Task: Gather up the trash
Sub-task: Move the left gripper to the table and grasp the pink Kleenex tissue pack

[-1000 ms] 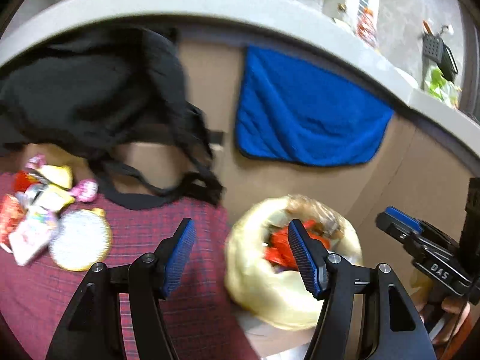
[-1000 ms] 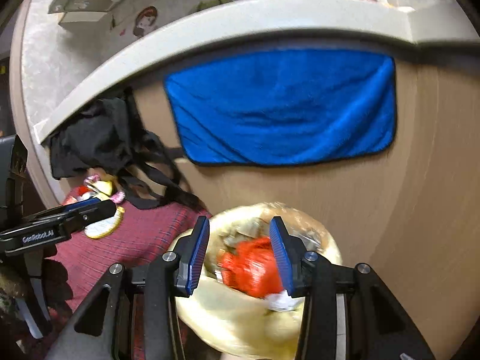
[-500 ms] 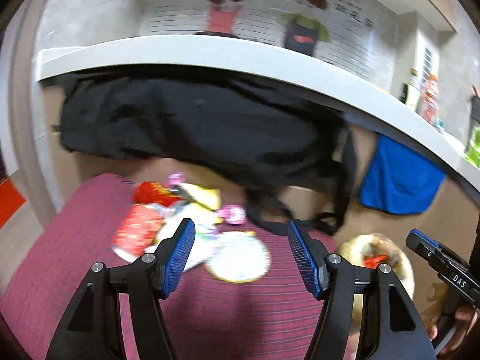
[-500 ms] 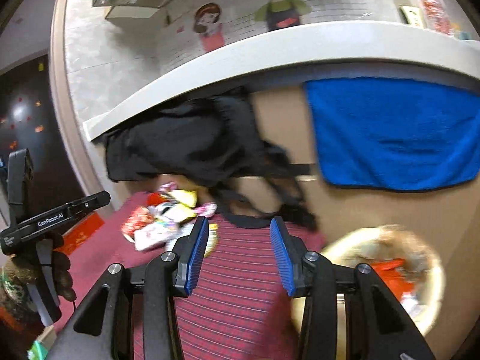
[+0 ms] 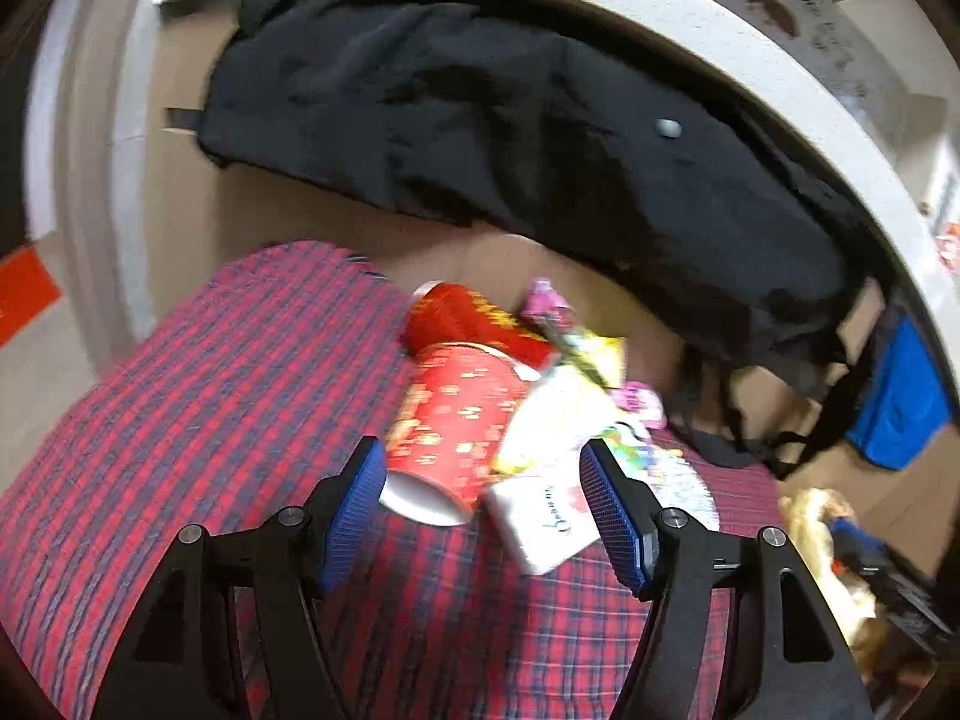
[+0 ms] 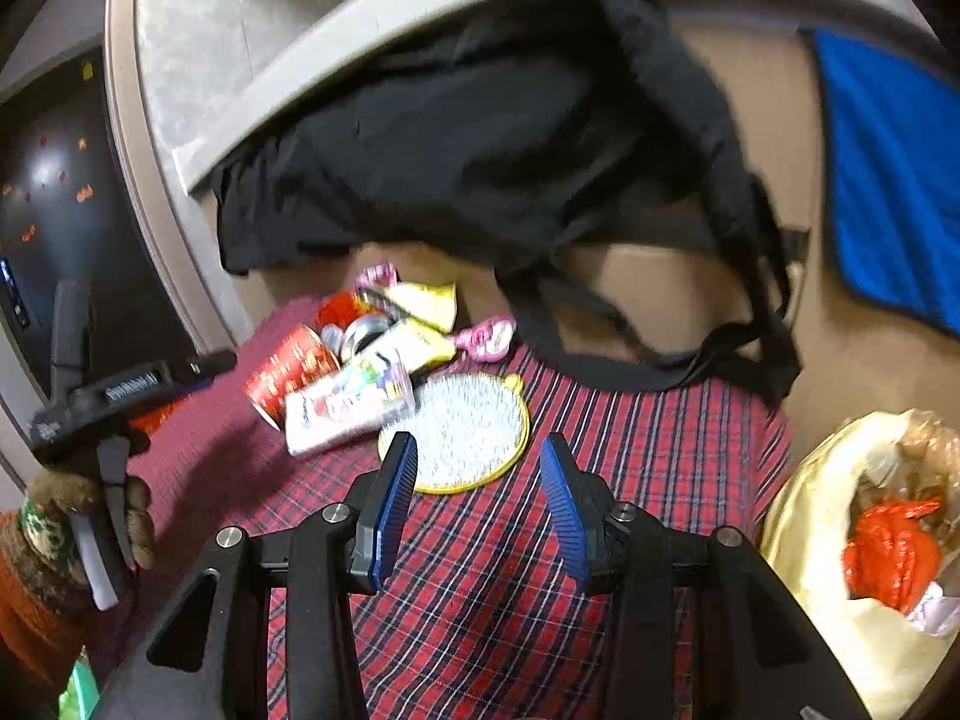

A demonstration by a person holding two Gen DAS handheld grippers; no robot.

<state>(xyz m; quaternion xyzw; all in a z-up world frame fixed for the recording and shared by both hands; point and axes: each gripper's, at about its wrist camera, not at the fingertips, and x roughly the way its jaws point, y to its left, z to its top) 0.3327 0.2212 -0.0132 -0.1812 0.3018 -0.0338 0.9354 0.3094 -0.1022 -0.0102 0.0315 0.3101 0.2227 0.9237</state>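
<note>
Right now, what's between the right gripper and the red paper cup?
Right wrist view: the round white yellow-rimmed disc sits just ahead of the right gripper, then a white wrapper beside the red paper cup.

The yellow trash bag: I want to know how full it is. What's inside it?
In the yellow trash bag, a crumpled orange-red wrapper lies on top, with brownish scraps behind it and a bit of silvery foil at the front. Anything underneath is covered.
</note>
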